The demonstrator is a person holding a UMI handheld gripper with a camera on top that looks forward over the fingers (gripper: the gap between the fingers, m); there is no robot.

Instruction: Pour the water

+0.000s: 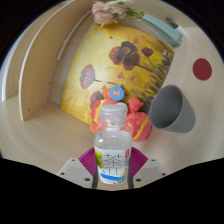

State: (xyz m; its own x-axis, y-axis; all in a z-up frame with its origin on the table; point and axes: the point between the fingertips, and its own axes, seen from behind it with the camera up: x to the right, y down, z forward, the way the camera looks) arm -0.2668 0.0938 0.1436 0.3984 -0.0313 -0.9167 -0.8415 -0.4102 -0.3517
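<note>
Hidden: bottle's (113, 150) base, cut off below the pads (85, 160).
Bottle: upright between the fingers.
Jaws: gripper (112, 165) clamped on bottle.
Beyond: grey cup (173, 108), tipped on table (40, 130).

No words, brand names or numbers can be read. The water bottle (113, 150) wears a label (112, 165) with a teal band, but its print is too small to make out. The flowered backdrop (115, 62) behind it shows painted blossoms only, no lettering
</note>
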